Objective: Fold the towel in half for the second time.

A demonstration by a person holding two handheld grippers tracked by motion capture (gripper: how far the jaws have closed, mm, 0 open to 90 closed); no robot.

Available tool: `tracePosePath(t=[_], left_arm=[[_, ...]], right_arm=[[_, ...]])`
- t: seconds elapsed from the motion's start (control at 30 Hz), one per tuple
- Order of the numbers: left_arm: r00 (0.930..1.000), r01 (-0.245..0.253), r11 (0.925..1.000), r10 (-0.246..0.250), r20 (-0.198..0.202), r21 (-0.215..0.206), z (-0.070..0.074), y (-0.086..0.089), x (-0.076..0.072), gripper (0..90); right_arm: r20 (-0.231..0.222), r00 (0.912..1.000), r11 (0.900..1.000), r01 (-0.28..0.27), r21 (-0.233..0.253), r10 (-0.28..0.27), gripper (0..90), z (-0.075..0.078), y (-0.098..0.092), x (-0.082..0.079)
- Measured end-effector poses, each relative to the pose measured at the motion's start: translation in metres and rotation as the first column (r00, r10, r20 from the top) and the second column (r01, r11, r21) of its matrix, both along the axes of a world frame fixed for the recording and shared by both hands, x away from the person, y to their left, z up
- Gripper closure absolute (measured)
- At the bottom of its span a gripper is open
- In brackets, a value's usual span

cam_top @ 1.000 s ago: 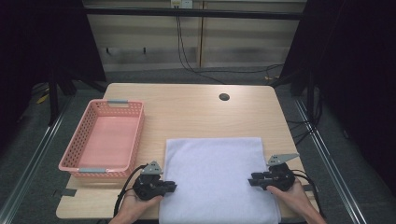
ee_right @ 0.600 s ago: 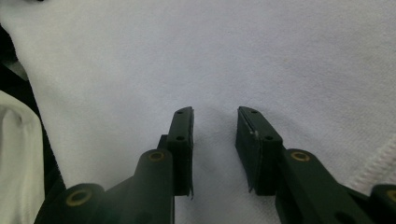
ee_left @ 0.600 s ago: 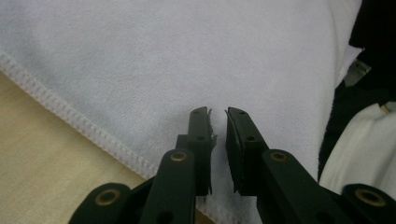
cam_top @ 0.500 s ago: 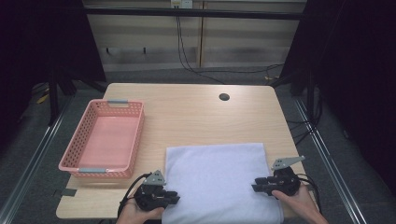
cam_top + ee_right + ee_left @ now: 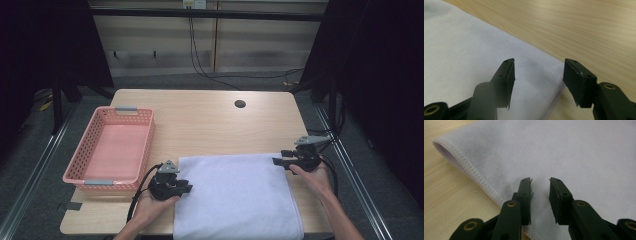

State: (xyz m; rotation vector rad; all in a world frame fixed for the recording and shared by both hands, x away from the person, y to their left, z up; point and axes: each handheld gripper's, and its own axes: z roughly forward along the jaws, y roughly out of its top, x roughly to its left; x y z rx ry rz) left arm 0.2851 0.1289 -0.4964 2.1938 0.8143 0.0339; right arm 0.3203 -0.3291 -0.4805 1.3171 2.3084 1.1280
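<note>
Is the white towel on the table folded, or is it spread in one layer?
Folded. In the left gripper view the towel curves back on itself at the near corner, with the stitched hem running round the fold. How many layers, cannot tell.

The high view looks forward and down over the whole bench (image 5: 210, 125) from the person's side. Each gripper view sits close above the white towel (image 5: 235, 195), sharing its edges with the high view.

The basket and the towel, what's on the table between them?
In the high view, the left gripper sits in the strip of table between the basket and the towel, its jaws reaching onto the towel's left edge.
</note>
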Motion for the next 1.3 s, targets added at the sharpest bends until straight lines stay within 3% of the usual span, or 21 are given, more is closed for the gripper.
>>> tracePosePath(t=[0.13,0.3,0.4,0.53,0.63,0.77,0.83,0.93,1.0,1.1,1.17,1.27,1.3], left_arm=[[1.0,-0.001,0.9999,0.001,-0.008,-0.012,-0.001,0.001,0.002,72.5],[1.0,0.005,0.9996,-0.005,-0.008,-0.026,-0.002,0.002,0.003,72.5],[0.9999,0.004,0.9995,-0.004,-0.013,-0.03,-0.003,0.002,0.003,72.4],[0.9998,0.012,0.9997,-0.012,-0.017,-0.024,-0.002,-0.002,-0.001,73.2],[0.999,0.043,0.9988,-0.044,-0.013,-0.023,-0.002,-0.01,-0.007,74.2],[0.9963,0.076,0.9969,-0.077,-0.039,-0.021,0.001,-0.016,-0.007,73.6],[0.9979,0.057,0.9982,-0.057,-0.032,-0.018,0.003,-0.013,-0.003,69.2],[1.0,0.002,0.9989,-0.002,-0.006,-0.047,0.009,-0.005,0.005,65.4],[0.9993,-0.035,0.9958,0.036,0.009,-0.085,0.017,-0.004,0.013,62.9],[0.9966,-0.067,0.9918,0.071,0.041,-0.11,0.025,-0.005,0.026,60.9],[0.9953,-0.081,0.9906,0.086,0.043,-0.11,0.026,-0.006,0.037,59.4],[0.9915,-0.116,0.9906,0.12,0.05,-0.072,0.021,-0.006,0.053,55.3],[0.9907,-0.13,0.9894,0.132,0.032,-0.065,0.019,-0.006,0.059,55.1]], right_arm=[[-0.003,0.9998,0.999,0.021,-0.03,-0.021,39.0,-0.008,0.001,0.015],[-0.027,0.9994,0.999,0.023,-0.026,-0.024,40.3,-0.016,0.001,0.022],[-0.043,0.9989,0.998,0.018,-0.068,-0.021,47.1,-0.021,0.005,0.021],[-0.049,0.9983,0.998,0.029,-0.054,-0.031,65.9,-0.021,0.004,0.02],[-0.059,0.9982,0.999,0.005,-0.041,-0.007,78.3,-0.021,0.001,0.016],[-0.047,0.9989,0.998,-0.003,-0.055,0.0,81.9,-0.02,0.003,0.013],[-0.056,0.9984,0.999,0.001,-0.051,-0.003,82.3,-0.02,0.001,0.014],[-0.058,0.9983,0.998,0.005,-0.058,-0.008,82.6,-0.019,-0.001,0.015],[-0.063,0.998,0.998,0.0,-0.059,-0.004,82.7,-0.019,-0.003,0.016],[-0.062,0.9981,0.998,-0.005,-0.056,0.002,82.7,-0.019,-0.004,0.016],[-0.061,0.9981,0.998,-0.009,-0.06,0.005,82.7,-0.019,-0.005,0.015],[-0.06,0.9982,0.998,-0.007,-0.062,0.004,82.7,-0.019,-0.006,0.014],[-0.067,0.9977,0.998,-0.005,-0.063,0.0,82.7,-0.018,-0.006,0.013]])
